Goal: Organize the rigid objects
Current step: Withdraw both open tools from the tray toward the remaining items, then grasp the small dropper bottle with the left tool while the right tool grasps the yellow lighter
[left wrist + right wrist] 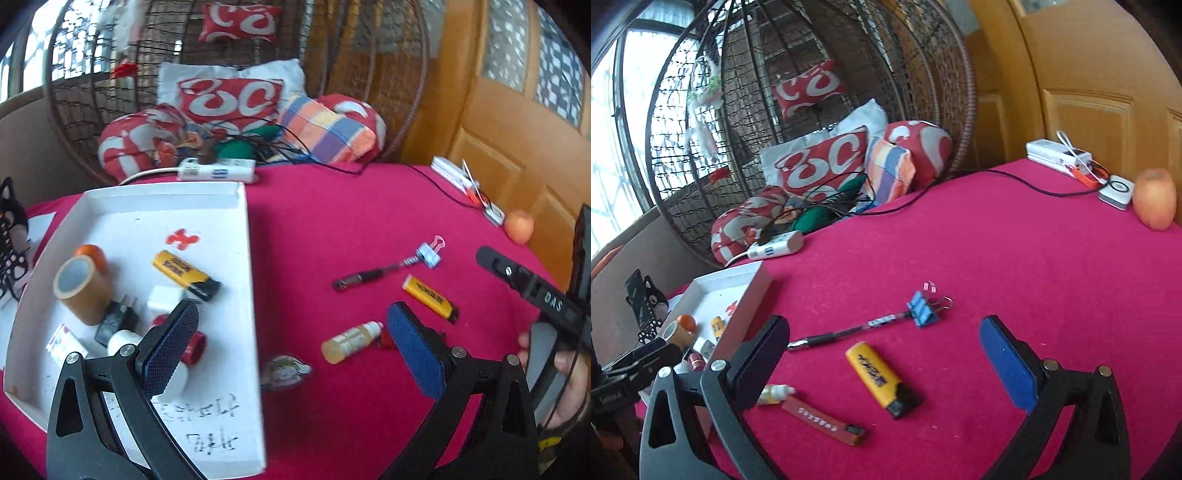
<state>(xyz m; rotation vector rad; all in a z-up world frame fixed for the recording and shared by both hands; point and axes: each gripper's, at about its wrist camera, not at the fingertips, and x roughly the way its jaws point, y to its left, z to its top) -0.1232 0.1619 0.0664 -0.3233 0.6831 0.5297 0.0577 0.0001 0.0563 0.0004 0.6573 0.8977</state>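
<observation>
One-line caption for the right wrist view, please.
Open right gripper hovers over a yellow lighter, pen and blue binder clip on the red tablecloth.

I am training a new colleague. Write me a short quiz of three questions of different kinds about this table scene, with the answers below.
1. True or false: the left gripper is shut on a yellow lighter.
2. Multiple choice: the blue binder clip is clipped on the end of
A. the black pen
B. the small dropper bottle
C. the roll of brown tape
3. Short answer: how many yellow lighters are there, and where is each?

Key
1. False; both grippers are open and empty.
2. A
3. Two: one in the white tray at, one on the red cloth at.
</observation>
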